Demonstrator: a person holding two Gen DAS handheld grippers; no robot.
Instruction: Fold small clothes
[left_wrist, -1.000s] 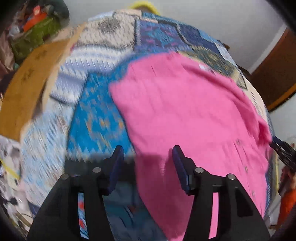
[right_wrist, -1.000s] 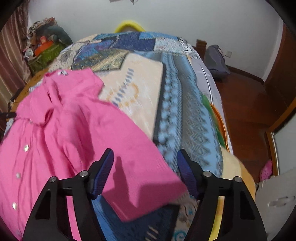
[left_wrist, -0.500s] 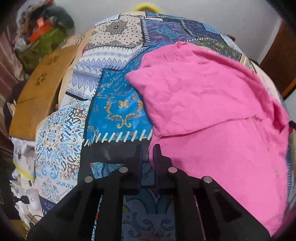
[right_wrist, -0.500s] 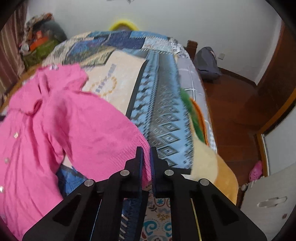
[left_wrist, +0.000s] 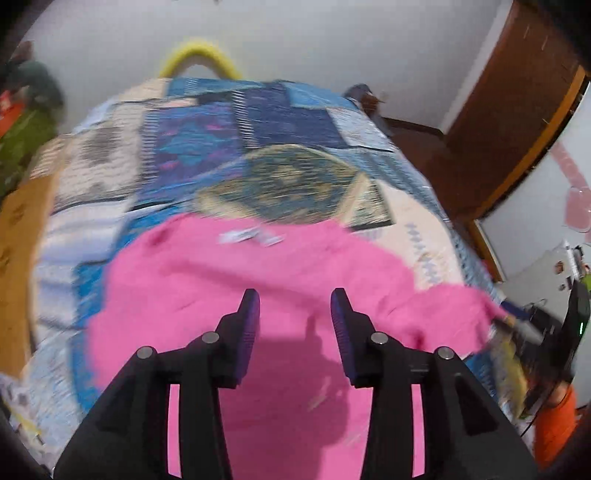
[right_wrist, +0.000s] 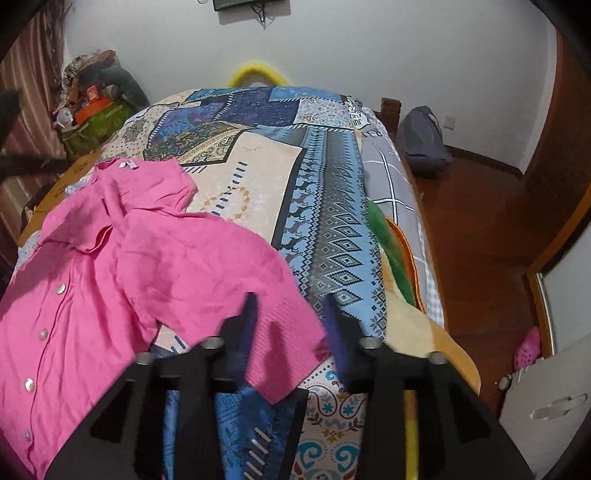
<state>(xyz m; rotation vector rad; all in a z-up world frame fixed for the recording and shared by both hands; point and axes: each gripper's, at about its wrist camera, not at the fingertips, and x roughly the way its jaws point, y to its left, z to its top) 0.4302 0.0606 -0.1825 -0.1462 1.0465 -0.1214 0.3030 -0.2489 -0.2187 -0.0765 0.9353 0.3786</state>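
Observation:
A pink buttoned cardigan (right_wrist: 122, 266) lies on the patchwork bedspread (right_wrist: 325, 221), front up, with its collar label at the far end. It also fills the near part of the left wrist view (left_wrist: 229, 295), which is blurred. My left gripper (left_wrist: 294, 314) is open and empty above the cardigan's body. My right gripper (right_wrist: 290, 314) is open, its fingers either side of the cuff of the right sleeve (right_wrist: 280, 354), which lies loose on the bed.
The bed's right edge drops to a wooden floor (right_wrist: 480, 240) with a dark bag (right_wrist: 424, 140). A clutter pile (right_wrist: 92, 99) sits at the far left. A yellow hoop (right_wrist: 255, 72) stands behind the bed. A green and orange blanket (right_wrist: 395, 251) lies at the right edge.
Both grippers were open, shut on the cardigan's edges half a second ago, and are open again now. The left gripper has swung right, over the cardigan.

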